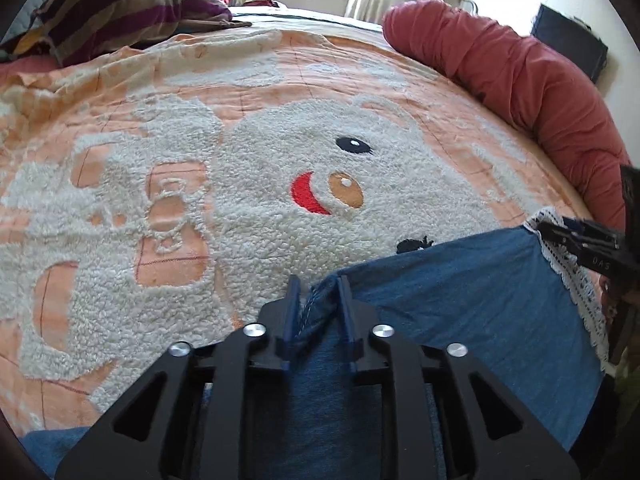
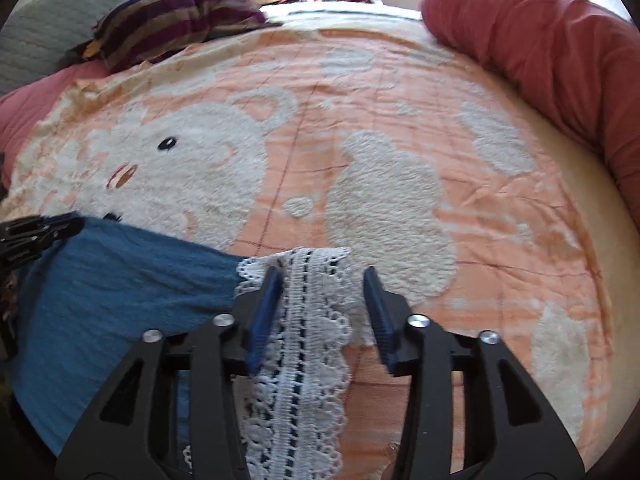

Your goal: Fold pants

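Pants [image 1: 460, 292] lie on the blanket [image 1: 200, 200] at its near edge, long axis running side to side; lace hem [image 2: 304, 320] marks the right end. Left gripper [image 1: 319, 304] angled down at the left end, jaws slightly apart with a denim fold between them, pads not clearly pressing. Right gripper [image 2: 324, 300] angled down over the lace, jaws apart, lace between, right pad clear of it. Red bolster [image 1: 520, 80] along the right side, striped pillow [image 1: 120, 4] at far left. Nothing blocks the pants.

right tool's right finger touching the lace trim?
Apart. The right wrist view shows blanket between the right tool's right finger and the lace trim; the trim lies against the left finger only.
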A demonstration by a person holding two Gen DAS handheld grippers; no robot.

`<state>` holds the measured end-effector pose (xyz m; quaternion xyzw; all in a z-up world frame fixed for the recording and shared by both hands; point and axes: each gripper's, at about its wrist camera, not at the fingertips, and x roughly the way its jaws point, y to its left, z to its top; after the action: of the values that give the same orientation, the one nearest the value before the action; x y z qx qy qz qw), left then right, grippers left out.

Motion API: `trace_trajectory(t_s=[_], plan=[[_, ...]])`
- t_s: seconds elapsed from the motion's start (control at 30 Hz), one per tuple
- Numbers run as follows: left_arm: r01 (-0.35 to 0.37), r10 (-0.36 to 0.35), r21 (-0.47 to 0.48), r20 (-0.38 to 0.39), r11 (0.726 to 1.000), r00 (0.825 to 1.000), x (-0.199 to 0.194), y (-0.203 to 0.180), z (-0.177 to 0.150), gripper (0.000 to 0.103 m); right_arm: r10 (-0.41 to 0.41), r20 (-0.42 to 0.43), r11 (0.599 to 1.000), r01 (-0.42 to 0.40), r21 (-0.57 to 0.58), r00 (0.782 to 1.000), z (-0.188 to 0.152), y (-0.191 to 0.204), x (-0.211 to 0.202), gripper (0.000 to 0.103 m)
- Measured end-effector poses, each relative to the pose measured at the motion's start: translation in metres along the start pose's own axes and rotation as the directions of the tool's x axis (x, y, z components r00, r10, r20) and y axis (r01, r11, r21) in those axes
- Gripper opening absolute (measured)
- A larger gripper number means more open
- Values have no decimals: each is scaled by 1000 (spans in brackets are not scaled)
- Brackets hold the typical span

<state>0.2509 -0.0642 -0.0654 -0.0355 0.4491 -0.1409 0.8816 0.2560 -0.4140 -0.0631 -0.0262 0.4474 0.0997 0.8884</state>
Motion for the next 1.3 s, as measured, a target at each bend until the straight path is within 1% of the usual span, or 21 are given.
trace_trajectory(t_s=[0.03, 0.1, 0.17, 0.2, 0.27, 0.3, 0.33, 0.4, 0.47, 0.57, 0.63, 0.7, 0.77, 0.8, 0.83, 0.87, 0.93, 1.07, 1.2, 1.23, 1.3], plan=[[-12, 12, -11, 12, 1000, 1000, -6, 2, -1, 47, -15, 34, 1000, 15, 8, 999, -3, -2, -9, 38], [-4, 4, -17, 50, 1000, 999, -21, 3, -4, 60, -47, 123, 999, 45, 13, 991, -11, -3, -36, 41], [-18, 18, -10, 81, 1000, 997, -40, 2, -10, 60, -81, 190, 997, 80, 15, 978, -19, -4, -62, 44], [-23, 23, -6, 86, 1000, 996, -45, 1, -12, 63, -84, 218, 996, 83, 14, 972, -23, -3, -73, 46], [-40, 38, 20, 105, 999, 994, -63, -3, -17, 68, -67, 259, 997, 71, -7, 964, -35, 7, -96, 48], [-52, 48, 27, 118, 998, 992, -71, -4, -21, 75, -56, 268, 998, 64, -21, 962, -42, 13, -104, 51], [-58, 53, 31, 132, 998, 990, -82, -5, -26, 80, -34, 266, 998, 46, -40, 963, -51, 21, -112, 52], [-62, 56, 39, 148, 997, 987, -99, -6, -37, 83, -8, 234, 997, 25, -71, 972, -63, 33, -119, 54], [-90, 82, 47, 160, 995, 984, -115, -6, -52, 86, 8, 176, 993, 12, -115, 984, -75, 48, -120, 54], [-126, 119, 29, 162, 992, 980, -131, 1, -72, 87, 41, 125, 991, -25, -129, 991, -85, 61, -122, 55], [-136, 133, 14, 130, 991, 983, -133, 5, -88, 87, 74, 89, 989, -62, -132, 993, -93, 70, -122, 59], [-183, 180, 35, 85, 982, 980, -128, 7, -100, 87, 53, 50, 989, -46, -141, 997, -101, 77, -119, 59], [-260, 259, 44, 24, 965, 966, -119, 16, -114, 87, 19, -17, 993, -21, -116, 1000, -107, 74, -109, 59], [-267, 267, 37, 7, 963, 964, -117, 20, -117, 87, -3, -54, 995, -3, -100, 999, -111, 70, -103, 59], [-253, 253, 20, -8, 967, 967, -115, 28, -124, 87, -36, -91, 996, 29, -83, 995, -117, 63, -96, 59], [-240, 241, 8, -5, 971, 971, -117, 31, -126, 87, -28, -99, 998, 21, -64, 995, -120, 59, -94, 59], [-230, 230, 0, 3, 973, 973, -119, 35, -127, 87, 0, -92, 999, -3, -32, 996, -121, 55, -97, 59], [-229, 229, -4, 7, 974, 973, -119, 35, -129, 87, -27, -100, 999, 22, -50, 995, -122, 60, -95, 59], [-210, 210, -16, 13, 978, 978, -123, 34, -129, 87, -13, -96, 999, 10, -30, 995, -123, 57, -96, 59], [-206, 207, -18, 16, 978, 978, -124, 33, -129, 93, -9, -91, 1000, 7, -22, 996, -123, 55, -97, 59], [-174, 175, -39, 26, 984, 984, -131, 32, -130, 97, 3, -72, 1000, -3, -10, 997, -122, 54, -101, 64]])
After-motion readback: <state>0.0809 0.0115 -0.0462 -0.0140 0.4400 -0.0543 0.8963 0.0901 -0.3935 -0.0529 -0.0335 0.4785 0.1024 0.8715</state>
